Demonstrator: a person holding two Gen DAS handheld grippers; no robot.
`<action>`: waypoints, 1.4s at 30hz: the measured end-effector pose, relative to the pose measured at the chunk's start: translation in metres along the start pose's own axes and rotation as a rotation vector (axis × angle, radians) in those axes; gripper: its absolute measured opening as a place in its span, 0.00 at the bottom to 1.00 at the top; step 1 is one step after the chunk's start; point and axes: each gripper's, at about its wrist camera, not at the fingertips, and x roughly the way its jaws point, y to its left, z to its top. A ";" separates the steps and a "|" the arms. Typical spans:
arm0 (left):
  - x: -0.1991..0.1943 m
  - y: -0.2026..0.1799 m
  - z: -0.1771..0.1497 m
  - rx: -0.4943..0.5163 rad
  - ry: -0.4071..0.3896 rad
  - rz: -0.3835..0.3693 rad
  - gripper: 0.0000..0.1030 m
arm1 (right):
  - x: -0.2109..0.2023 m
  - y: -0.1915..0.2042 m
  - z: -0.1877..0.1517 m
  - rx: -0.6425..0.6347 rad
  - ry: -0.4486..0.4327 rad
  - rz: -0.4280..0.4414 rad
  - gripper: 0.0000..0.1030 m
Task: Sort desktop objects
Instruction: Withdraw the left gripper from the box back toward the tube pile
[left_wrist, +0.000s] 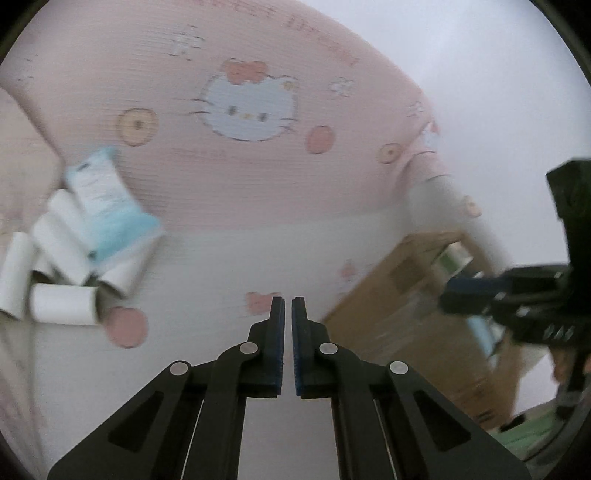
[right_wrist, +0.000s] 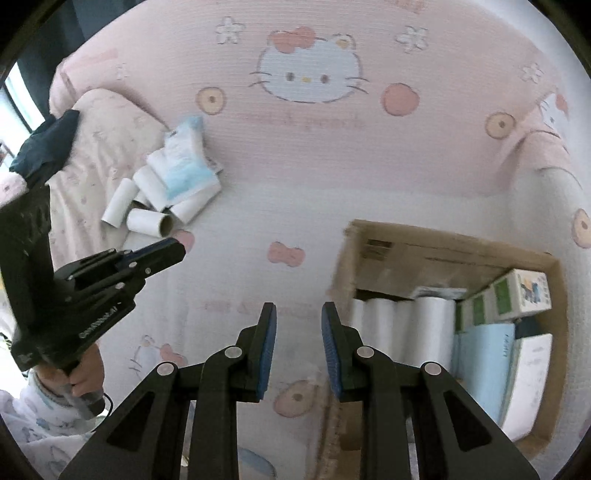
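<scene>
Several white paper rolls (right_wrist: 147, 221) lie in a heap on the pink-and-white cartoon bedsheet (right_wrist: 295, 155), with a blue-and-white tissue pack (right_wrist: 186, 166) on top; the heap also shows at the left of the left wrist view (left_wrist: 62, 302), with the pack (left_wrist: 107, 206). A cardboard box (right_wrist: 443, 251) at the right holds white rolls (right_wrist: 402, 325), small green-and-white cartons (right_wrist: 517, 295) and flat blue and white packs (right_wrist: 484, 369). My left gripper (left_wrist: 288, 306) is shut and empty above the sheet; it also shows in the right wrist view (right_wrist: 173, 251), near the heap. My right gripper (right_wrist: 298, 314) is open and empty beside the box.
The box (left_wrist: 406, 314) lies at the right of the left wrist view, with the right gripper (left_wrist: 458, 291) over it. A pink quilt (right_wrist: 99, 147) with a dark cloth (right_wrist: 48, 144) on it lies at the left. A white wall (left_wrist: 480, 55) stands behind the bed.
</scene>
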 end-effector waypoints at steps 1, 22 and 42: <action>-0.003 0.006 -0.005 0.006 0.002 0.016 0.04 | -0.002 0.003 -0.003 -0.006 -0.003 0.006 0.21; -0.068 0.120 -0.057 -0.038 -0.035 0.371 0.04 | 0.065 0.144 0.056 -0.160 -0.137 0.311 0.21; -0.086 0.194 -0.027 -0.205 -0.053 0.408 0.04 | 0.158 0.217 0.112 -0.155 -0.267 0.583 0.21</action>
